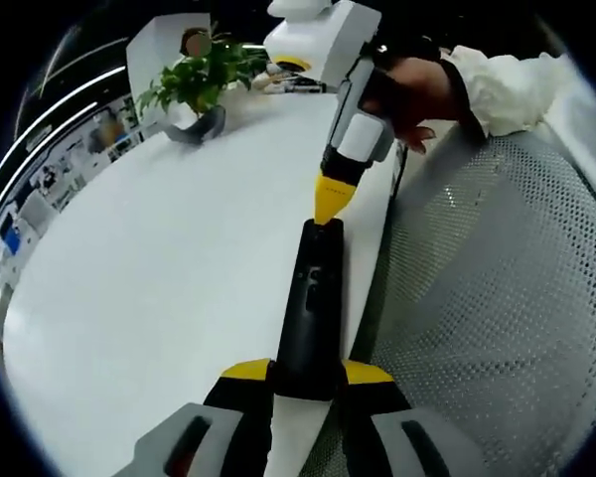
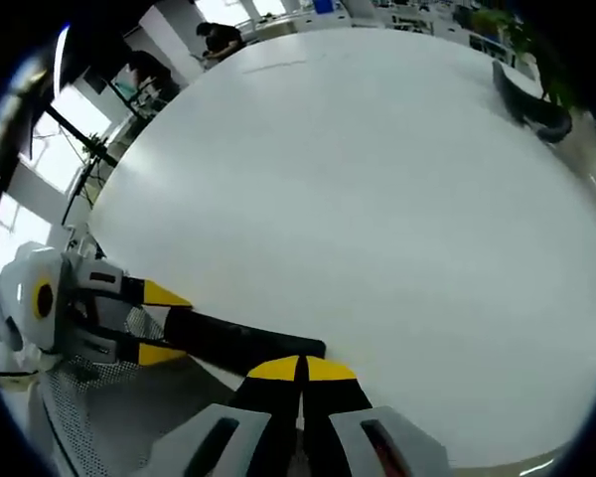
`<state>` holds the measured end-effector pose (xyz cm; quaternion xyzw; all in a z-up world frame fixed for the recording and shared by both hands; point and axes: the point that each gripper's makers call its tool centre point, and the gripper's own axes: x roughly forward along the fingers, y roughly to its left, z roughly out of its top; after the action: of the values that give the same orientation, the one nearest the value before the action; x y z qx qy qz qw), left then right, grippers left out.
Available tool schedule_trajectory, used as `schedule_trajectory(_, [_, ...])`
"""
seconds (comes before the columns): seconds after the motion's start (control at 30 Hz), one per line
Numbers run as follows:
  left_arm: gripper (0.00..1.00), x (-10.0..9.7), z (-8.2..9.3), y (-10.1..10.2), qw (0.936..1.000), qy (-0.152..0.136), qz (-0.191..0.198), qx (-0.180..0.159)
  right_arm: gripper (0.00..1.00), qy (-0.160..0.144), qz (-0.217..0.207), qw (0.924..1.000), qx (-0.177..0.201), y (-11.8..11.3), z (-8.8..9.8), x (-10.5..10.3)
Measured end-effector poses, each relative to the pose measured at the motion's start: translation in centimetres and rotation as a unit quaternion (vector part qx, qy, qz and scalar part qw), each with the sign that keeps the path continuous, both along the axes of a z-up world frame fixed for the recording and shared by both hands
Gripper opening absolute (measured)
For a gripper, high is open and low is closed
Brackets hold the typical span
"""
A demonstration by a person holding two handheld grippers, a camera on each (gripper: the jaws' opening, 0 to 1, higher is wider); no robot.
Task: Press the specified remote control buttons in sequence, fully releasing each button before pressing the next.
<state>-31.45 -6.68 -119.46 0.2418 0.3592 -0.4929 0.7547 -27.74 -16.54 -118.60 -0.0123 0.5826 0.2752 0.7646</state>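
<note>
The white table (image 1: 159,278) carries the scene, a mesh chair seat (image 1: 497,298) just beside its edge. The black remote control (image 1: 311,308) lies along that edge, its long axis running straight away from the left gripper (image 1: 308,376), whose jaws clamp its near end. The right gripper (image 1: 333,199), jaws pressed together into one yellow tip, meets the remote's far end from above; whether it is actually depressing a button cannot be told.
</note>
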Motion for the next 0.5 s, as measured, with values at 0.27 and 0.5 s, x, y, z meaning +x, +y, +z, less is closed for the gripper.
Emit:
schedule_trajectory(0.27, [0.24, 0.02, 0.01, -0.04, 1.0, -0.001, -0.005, -0.003, 0.0, 0.016, -0.022, 0.9995, 0.015, -0.12, -0.04, 0.12])
schedule_trajectory(0.5, [0.24, 0.04, 0.03, -0.23, 0.9999, -0.004, -0.009, -0.007, 0.0, 0.02, -0.032, 0.9991, 0.017, -0.25, 0.07, 0.16])
